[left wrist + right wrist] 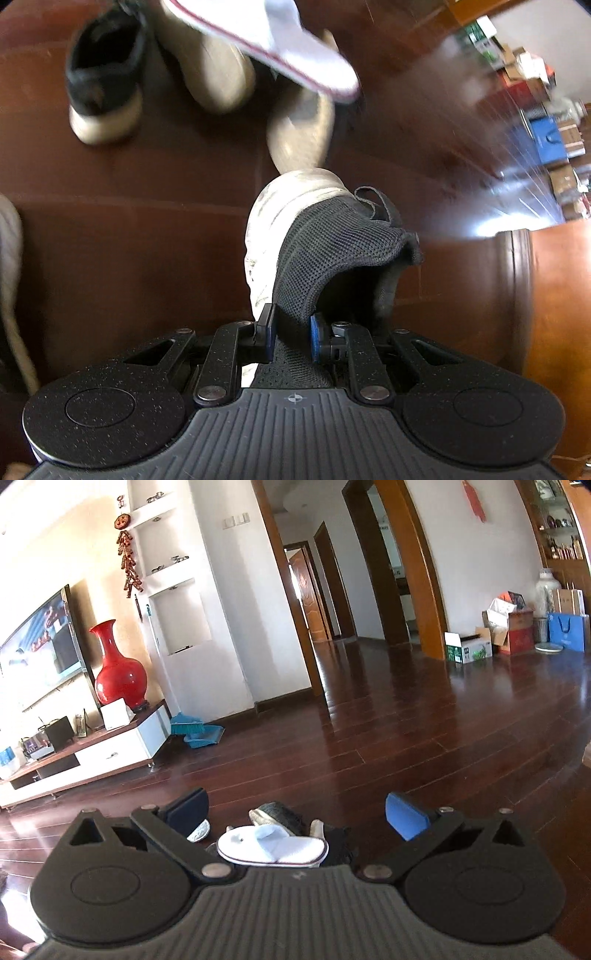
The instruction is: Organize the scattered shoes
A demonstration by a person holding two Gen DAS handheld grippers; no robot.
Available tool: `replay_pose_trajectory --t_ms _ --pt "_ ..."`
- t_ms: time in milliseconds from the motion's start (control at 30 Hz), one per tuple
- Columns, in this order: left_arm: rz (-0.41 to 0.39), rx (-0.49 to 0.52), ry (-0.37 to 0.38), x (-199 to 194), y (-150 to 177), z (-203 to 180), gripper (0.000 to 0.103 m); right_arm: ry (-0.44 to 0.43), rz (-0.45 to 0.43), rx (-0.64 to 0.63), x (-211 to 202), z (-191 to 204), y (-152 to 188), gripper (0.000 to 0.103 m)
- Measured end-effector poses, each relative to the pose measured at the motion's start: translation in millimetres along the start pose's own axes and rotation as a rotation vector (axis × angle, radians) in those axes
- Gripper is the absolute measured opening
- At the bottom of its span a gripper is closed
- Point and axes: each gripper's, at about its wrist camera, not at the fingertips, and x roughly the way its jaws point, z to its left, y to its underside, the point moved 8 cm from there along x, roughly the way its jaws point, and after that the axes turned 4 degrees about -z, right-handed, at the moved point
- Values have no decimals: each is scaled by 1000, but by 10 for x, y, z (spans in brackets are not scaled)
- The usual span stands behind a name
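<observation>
The left gripper (290, 334) clamps the black knit sneaker (332, 251) by its collar, pale sole turned left, long axis running away above the floor (147, 229). Right gripper (295, 818) gapes empty; beyond lies a white slipper (273, 845).

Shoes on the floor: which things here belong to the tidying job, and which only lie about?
Job:
- black knit shoe, pinched by left gripper
- white slipper
- black sneaker

Lying about:
- red vase
- blue dustpan
- cardboard boxes

A slipper (280, 40) lies across 2 shoes (221, 70) on the floor (147, 229); another shoe (99, 74) sits left.
</observation>
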Motion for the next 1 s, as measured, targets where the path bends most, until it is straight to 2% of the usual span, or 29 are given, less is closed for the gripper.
replay_pose_trajectory --t_ms 300,400,467,600,667,700,833,933,1000 --pt "104 48 43 615 498 -360 23 68 38 4 -185 -181 114 103" --pt "84 101 27 717 571 -451 24 94 63 14 -192 -296 227 103" --pt "46 158 -13 756 578 -514 25 104 78 35 -200 -375 286 103" --pt "26 155 -22 797 549 -482 25 76 159 120 -38 -516 487 103" --pt "0 202 -50 781 540 -446 23 67 180 122 13 -528 533 103" --pt "-3 211 -52 773 534 -440 28 65 191 116 53 -528 564 103" --pt "-21 228 -43 681 460 -379 28 63 220 96 146 -505 655 103" --pt "-48 240 -51 612 374 -350 40 71 240 64 170 -497 711 102" --pt "-78 233 -59 485 282 -288 41 82 259 38 227 -499 770 100"
